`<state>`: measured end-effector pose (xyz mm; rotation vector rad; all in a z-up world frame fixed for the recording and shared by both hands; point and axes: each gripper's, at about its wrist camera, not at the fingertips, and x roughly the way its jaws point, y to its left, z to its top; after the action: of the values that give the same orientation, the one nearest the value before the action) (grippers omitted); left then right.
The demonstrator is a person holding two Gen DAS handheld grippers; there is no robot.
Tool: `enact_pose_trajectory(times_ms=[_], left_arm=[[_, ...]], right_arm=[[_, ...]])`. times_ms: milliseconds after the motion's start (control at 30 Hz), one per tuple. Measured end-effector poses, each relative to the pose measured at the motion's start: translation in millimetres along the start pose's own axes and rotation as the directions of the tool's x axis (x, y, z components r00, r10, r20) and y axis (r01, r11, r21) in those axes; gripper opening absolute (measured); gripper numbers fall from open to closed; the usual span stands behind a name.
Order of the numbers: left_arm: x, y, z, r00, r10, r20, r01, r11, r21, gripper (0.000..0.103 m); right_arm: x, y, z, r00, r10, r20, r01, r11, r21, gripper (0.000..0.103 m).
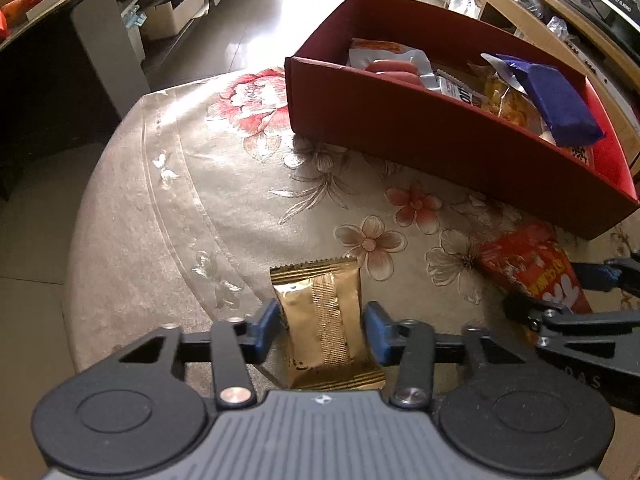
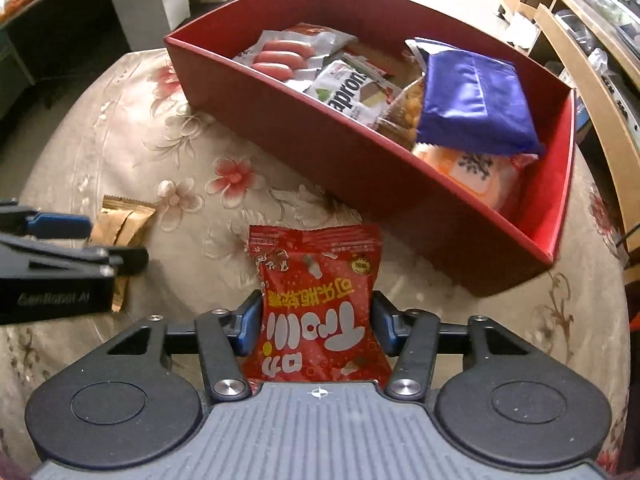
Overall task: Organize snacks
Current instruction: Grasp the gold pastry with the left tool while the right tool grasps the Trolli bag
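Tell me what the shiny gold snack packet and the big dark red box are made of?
The shiny gold snack packet looks like metallic foil film: it glints and has crimped, zigzag ends. The big dark red box looks like matte cardboard, with thin, stiff, straight walls and no shine.

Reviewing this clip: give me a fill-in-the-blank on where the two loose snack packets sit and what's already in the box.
1. The left gripper has its fingers on either side of the ____ packet.
2. The right gripper straddles the ____ packet printed with white letters.
3. Both loose packets lie on the floral tablecloth, outside the ____ box.
4. Inside the box, the blue packet lies ____ the other snacks.

Missing words: gold; red; red; on top of
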<state>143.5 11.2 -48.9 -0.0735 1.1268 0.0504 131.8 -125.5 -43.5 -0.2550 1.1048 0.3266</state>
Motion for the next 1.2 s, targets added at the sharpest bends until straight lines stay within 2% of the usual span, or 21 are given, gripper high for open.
enact_pose_trajectory(times_ms=[200,400,667,700,800,867,933,1000,1100,1167,1200], left_arm=[[-6.8,-0.3,-7.6,0.999,-0.042,0.0,0.042,0.999,0.01,0.04],[-12.2,-12.7,-19.3,0.998,-0.064,-0.013,0.065,0.996,0.065,0.039],[-12.8,-20.7,-23.8,0.999,-0.045,-0.006,0.045,0.995,0.094,0.041],[-12.5,-20.1,-23.4,0.999,-0.046,-0.006,0.046,0.995,0.09,0.042],[-11.5,-20.1,-22.3,0.999,-0.046,0.001,0.046,0.994,0.098,0.045],[-10.6,-20.3,-22.0,0.999,-0.047,0.002,0.046,0.994,0.103,0.047],[-10.0,-21.8,-22.3,0.999,-0.045,0.002,0.045,0.993,0.11,0.049],[-9.6,-24.0,-22.8,0.999,-0.043,0.002,0.042,0.992,0.122,0.051],[-9.8,-26.0,-23.8,0.999,-0.037,0.002,0.036,0.991,0.131,0.051],[-9.8,-26.0,-23.4,0.999,-0.04,-0.001,0.039,0.991,0.13,0.051],[-9.8,-26.0,-23.4,0.999,-0.039,-0.001,0.039,0.991,0.131,0.051]], right_arm=[[-7.1,-1.1,-10.8,1.0,-0.017,0.002,0.017,1.0,0.004,0.06],[-17.0,-5.6,-16.8,1.0,-0.015,0.012,0.014,0.999,0.029,0.059],[-10.3,-5.6,-22.1,1.0,-0.03,-0.004,0.03,0.999,0.032,0.063],[-9.2,-6.6,-19.9,1.0,-0.031,0.0,0.031,0.999,0.039,0.067],[-6.8,-10.1,-16.4,0.999,-0.037,0.016,0.036,0.998,0.045,0.088],[-6.7,-13.3,-16.6,0.998,-0.047,0.039,0.045,0.998,0.046,0.089],[-0.7,-19.3,-14.6,1.0,-0.016,0.014,0.015,0.997,0.074,0.098],[5.1,-22.8,-16.6,1.0,0.005,0.008,-0.006,0.995,0.102,0.103],[4.5,-15.9,-19.2,1.0,-0.021,0.007,0.02,0.997,0.077,0.1],[0.6,-14.2,-20.5,1.0,-0.026,0.005,0.026,0.997,0.07,0.089],[-2.2,-13.8,-20.7,0.999,-0.031,0.008,0.03,0.997,0.074,0.077]])
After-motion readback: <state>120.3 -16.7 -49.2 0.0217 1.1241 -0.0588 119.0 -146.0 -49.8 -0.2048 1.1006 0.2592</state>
